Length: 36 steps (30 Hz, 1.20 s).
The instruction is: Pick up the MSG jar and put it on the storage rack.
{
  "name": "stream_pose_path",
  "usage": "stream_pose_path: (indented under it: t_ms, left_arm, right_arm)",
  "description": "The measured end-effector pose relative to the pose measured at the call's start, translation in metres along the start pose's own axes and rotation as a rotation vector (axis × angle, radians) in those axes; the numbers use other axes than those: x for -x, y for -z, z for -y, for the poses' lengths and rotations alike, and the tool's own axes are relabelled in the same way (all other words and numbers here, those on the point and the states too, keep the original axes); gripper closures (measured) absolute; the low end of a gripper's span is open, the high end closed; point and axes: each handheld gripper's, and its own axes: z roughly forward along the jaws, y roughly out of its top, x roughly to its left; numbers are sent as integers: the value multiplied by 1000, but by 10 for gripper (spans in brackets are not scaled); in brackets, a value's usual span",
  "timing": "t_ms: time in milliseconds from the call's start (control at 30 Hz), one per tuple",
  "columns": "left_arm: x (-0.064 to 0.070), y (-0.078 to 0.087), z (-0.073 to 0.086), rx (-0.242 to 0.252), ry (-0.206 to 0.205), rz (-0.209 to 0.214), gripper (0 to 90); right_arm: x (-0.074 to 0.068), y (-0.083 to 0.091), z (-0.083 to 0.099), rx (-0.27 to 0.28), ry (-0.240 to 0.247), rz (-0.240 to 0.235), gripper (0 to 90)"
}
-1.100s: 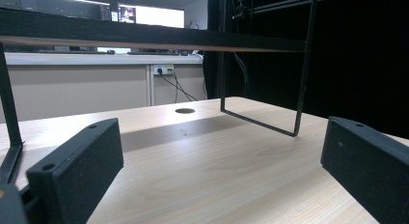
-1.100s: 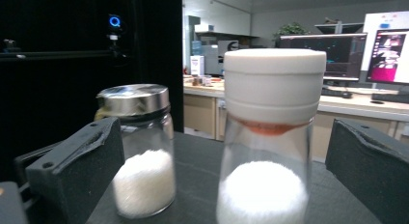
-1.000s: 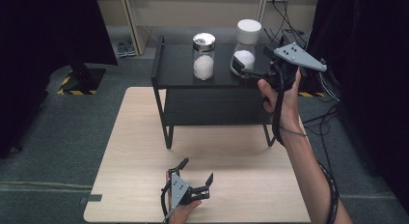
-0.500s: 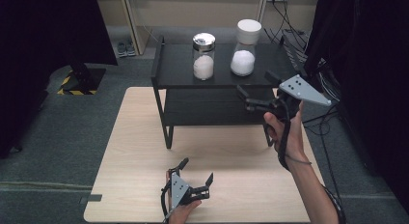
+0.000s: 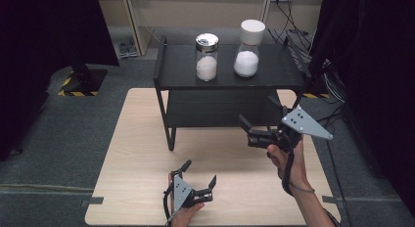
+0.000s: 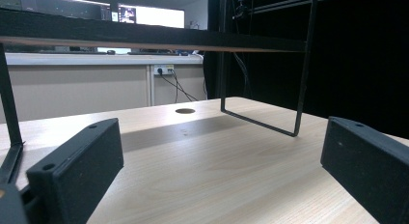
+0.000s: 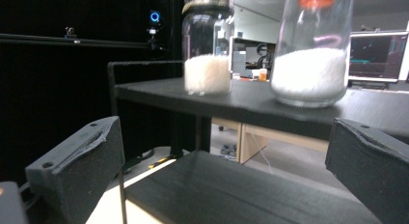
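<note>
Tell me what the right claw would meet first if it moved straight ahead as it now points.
Probably the black shelf rack: the right claw points at its front, between the two shelves, with both jars above the line. Depth is unclear.

Two glass jars (image 7: pixel 207 50) of white powder on black shelf (image 7: pixel 251 105), right gripper (image 7: pixel 222 171) fingers (image 7: pixel 77 166) spread, empty

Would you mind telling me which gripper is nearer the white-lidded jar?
Right. The right gripper hovers just below the white-lidded jar; the left gripper rests farther away.
</note>
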Motion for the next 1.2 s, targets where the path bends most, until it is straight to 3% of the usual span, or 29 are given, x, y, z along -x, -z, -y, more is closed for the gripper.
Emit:
stream_pose_path:
  t_ms: [467, 600, 1000, 1200]
  left_arm:
    - [0, 0, 1, 4, 3, 0, 5]
    - [0, 0, 1, 5, 3, 1, 5]
    - [0, 0, 1, 6, 3, 1, 5]
    - [0, 0, 1, 6, 3, 0, 6]
  right_arm:
    - [-4, 13, 30, -3, 18, 4, 2]
    - [-8, 18, 46, -10, 23, 13, 2]
    - [-9, 29, 90, -49, -26, 24, 2]
    - [-15, 37, 108, -45, -2, 40, 2]
